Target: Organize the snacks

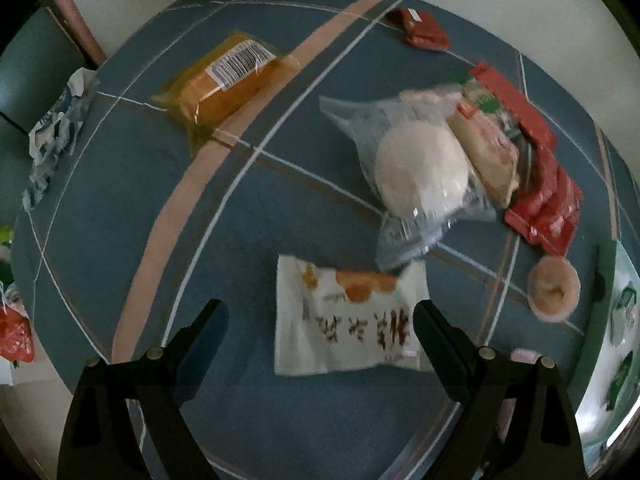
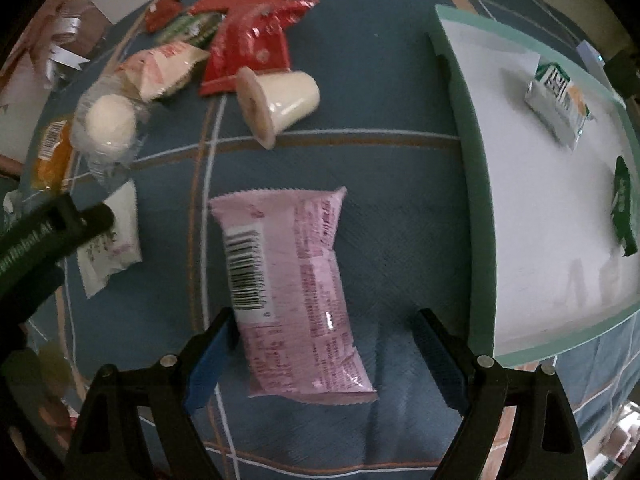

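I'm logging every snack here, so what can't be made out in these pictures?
- Left wrist view: white packet print is motion-blurred; its right end sits behind a finger.
- Left wrist view: red bag is cut off by the frame edge.
- Right wrist view: green packet in the tray is cropped and blurred.

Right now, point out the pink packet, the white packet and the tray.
pink packet (image 2: 288,292), right wrist view, middle of wrapper.
white packet (image 1: 348,320), left wrist view, printed face.
tray (image 2: 476,184), right wrist view, green near wall.
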